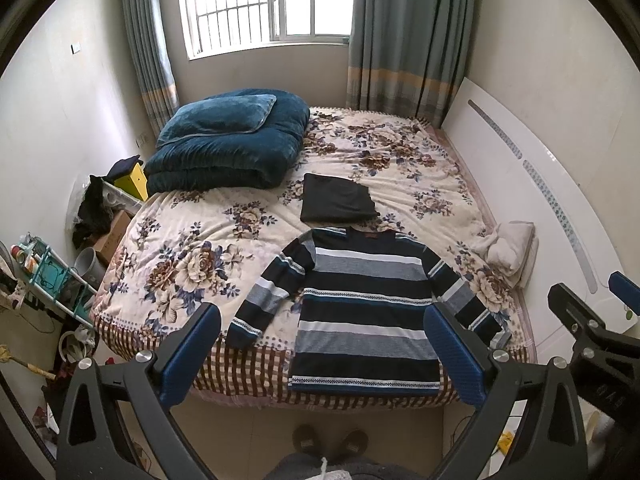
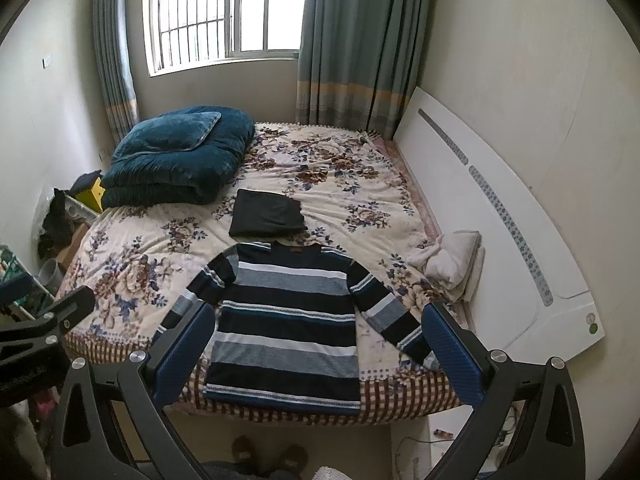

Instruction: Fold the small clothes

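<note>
A striped sweater (image 1: 366,312) lies flat, sleeves spread, at the near edge of a flowered bed (image 1: 192,248), its hem over the side. Just beyond it sits a folded dark garment (image 1: 336,200). The left gripper (image 1: 320,356) and right gripper (image 2: 316,354) hang above the near edge, both spread wide and holding nothing. A blue quilt (image 1: 228,152) is piled far left.

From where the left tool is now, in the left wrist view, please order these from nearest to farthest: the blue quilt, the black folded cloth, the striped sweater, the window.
1. Striped sweater: spread flat at the near edge of the bed, just ahead of the open left tool.
2. Black folded cloth: mid-bed, just beyond the sweater's collar.
3. Blue quilt: far left corner of the bed.
4. Window: on the back wall.
</note>
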The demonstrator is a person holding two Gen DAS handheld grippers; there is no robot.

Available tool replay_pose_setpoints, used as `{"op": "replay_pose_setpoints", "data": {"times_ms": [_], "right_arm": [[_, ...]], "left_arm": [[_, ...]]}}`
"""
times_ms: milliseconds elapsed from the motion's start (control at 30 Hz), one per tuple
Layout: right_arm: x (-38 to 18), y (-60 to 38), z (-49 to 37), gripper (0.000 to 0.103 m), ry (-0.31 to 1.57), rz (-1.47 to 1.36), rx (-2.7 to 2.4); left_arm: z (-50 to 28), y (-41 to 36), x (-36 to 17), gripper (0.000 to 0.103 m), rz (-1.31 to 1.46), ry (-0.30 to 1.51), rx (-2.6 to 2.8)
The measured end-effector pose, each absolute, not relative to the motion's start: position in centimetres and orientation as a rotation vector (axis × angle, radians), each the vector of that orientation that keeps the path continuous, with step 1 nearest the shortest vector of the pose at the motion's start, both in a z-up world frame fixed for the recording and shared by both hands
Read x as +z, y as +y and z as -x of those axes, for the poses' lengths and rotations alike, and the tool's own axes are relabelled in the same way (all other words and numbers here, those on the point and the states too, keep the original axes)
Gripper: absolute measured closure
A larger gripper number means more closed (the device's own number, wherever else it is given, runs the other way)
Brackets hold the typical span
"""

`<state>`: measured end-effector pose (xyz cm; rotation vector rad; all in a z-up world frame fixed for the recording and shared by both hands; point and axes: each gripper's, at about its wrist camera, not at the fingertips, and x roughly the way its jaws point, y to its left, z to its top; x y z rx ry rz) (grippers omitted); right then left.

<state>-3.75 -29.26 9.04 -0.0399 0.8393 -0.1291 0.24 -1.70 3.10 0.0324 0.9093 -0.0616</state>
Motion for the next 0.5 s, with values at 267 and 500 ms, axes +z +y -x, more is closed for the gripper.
{"op": "replay_pose_setpoints", "data": {"times_ms": [267, 500], "right_arm": [[2.7, -33.8, 0.3, 0.0, 0.894, -0.156, -0.226], [-8.0, -47.7, -0.6, 0.012, 0.93, -0.442, -0.506]], "left_arm": [[-4.5, -1.2, -0.8, 0.0, -0.087, 0.803, -0.002], [-11.2, -1.8, -9.5, 0.0, -0.162, 0.865, 0.017]]}}
